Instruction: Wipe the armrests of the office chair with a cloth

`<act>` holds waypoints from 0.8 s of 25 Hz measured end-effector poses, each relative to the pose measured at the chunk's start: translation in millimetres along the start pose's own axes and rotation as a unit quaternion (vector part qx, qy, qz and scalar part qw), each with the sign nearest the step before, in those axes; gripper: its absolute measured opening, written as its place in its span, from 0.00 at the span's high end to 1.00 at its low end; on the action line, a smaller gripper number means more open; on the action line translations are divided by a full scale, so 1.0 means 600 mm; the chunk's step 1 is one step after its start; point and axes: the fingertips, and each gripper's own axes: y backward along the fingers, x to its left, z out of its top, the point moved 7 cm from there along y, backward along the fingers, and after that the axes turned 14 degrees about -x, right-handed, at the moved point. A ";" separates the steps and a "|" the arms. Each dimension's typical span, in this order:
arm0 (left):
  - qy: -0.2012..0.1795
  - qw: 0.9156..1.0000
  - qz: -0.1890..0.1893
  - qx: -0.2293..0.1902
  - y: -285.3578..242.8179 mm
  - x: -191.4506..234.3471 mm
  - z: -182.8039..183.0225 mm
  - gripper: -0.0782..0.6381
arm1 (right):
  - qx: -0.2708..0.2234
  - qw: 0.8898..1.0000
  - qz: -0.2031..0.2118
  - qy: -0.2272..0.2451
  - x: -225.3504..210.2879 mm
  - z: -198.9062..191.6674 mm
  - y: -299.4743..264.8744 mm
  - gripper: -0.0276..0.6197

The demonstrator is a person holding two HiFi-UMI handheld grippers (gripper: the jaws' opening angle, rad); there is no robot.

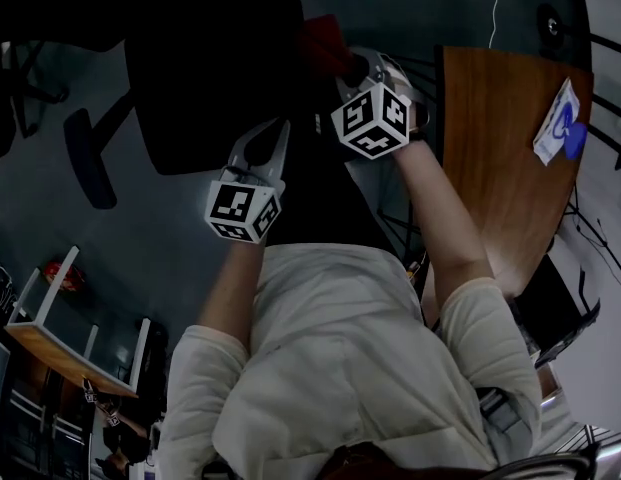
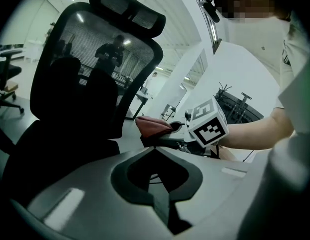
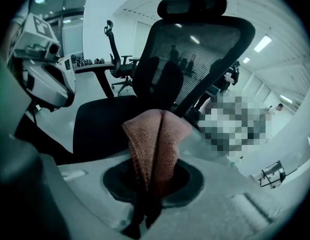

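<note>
The black office chair (image 2: 90,79) with a mesh back stands in front of me; in the head view the chair (image 1: 200,78) is a dark mass at the top. My right gripper (image 3: 144,211) is shut on a folded reddish cloth (image 3: 155,144). In the left gripper view the cloth (image 2: 153,126) lies against the chair's dark armrest (image 2: 167,141), with the right gripper (image 2: 180,130) just behind it. The other armrest (image 3: 94,68) shows left of the seat. My left gripper (image 2: 163,196) is shut on nothing and hangs left of the right gripper (image 1: 350,68).
A wooden table (image 1: 500,158) with a white and blue packet (image 1: 558,123) stands to my right. Another office chair (image 2: 7,79) stands far left, a further one (image 3: 115,54) behind, and a low bench (image 1: 60,338) at my left. People stand behind the mesh back.
</note>
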 end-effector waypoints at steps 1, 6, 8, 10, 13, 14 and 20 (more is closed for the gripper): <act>0.001 1.000 0.004 -0.001 -0.001 0.001 -0.002 0.87 | 0.000 1.000 0.008 0.003 0.005 0.000 0.002 0.88; 0.000 1.000 0.014 -0.007 -0.007 0.002 -0.001 0.87 | -0.002 0.999 0.041 0.017 0.034 -0.002 0.017 0.88; -0.003 1.000 0.018 -0.009 -0.010 0.003 0.003 0.87 | -0.003 0.998 0.059 0.015 0.050 -0.003 0.028 0.88; -0.005 1.000 0.019 -0.012 -0.014 0.003 0.007 0.87 | -0.008 0.997 0.074 0.016 0.071 -0.006 0.040 0.88; -0.006 1.000 0.018 -0.012 -0.018 0.002 0.007 0.87 | -0.010 0.996 0.088 0.003 0.103 -0.016 0.062 0.88; -0.007 1.000 0.018 -0.010 -0.019 0.000 0.006 0.87 | -0.008 0.996 0.093 -0.006 0.114 -0.020 0.071 0.88; -0.012 1.000 0.007 -0.004 -0.029 -0.014 0.004 0.87 | 0.004 0.990 0.135 -0.026 0.186 -0.047 0.125 0.88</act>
